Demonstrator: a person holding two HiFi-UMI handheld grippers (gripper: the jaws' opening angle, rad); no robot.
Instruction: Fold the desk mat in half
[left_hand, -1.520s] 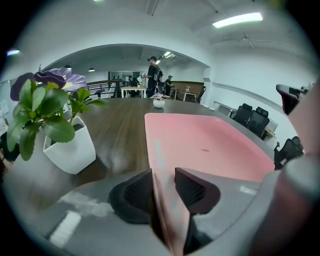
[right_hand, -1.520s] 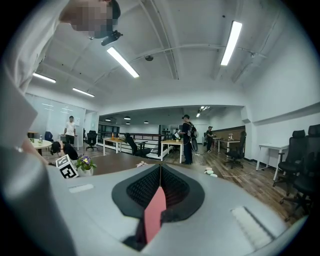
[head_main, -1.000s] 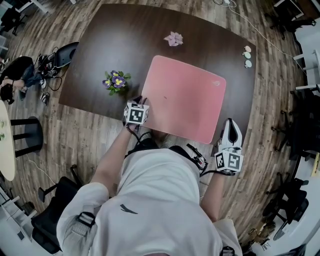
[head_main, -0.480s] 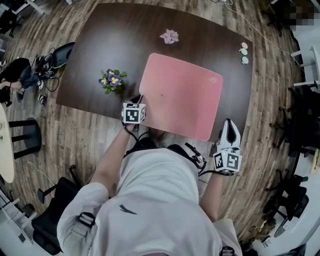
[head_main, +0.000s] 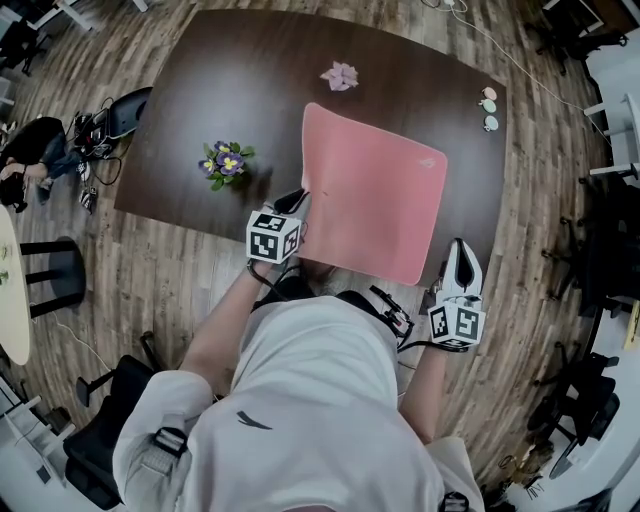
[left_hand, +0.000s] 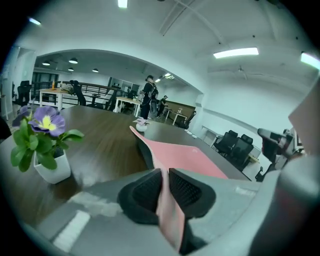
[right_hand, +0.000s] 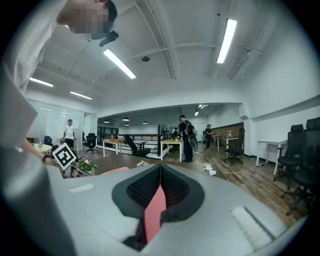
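Fold has only just started here. The pink desk mat sits centre-right in the head view, on the dark wooden bench, and most of it is flat on the wood. Only its left edge is up: the left claw has just been closing and now pinches the near-left corner, with the pink sheet squeezed between the black pads. In the left gripper view that edge rises off the bench in a curved ridge that runs away from the camera.

The right claw sits low at the right of the frame, by the mat's near-right side. Its own view shows the pads pressed together on a thin sliver of pink, so it's gripping the mat too — looks like an anchor for that side.

So what's done: grip taken, one edge peeled up. What's left, as I read it, is basically the whole fold — carry the raised edge over to the right edge, line them up, lay it flat.

The potted pansy stands just left of the lifted edge, so I'd say it's clear of a rightward fold.
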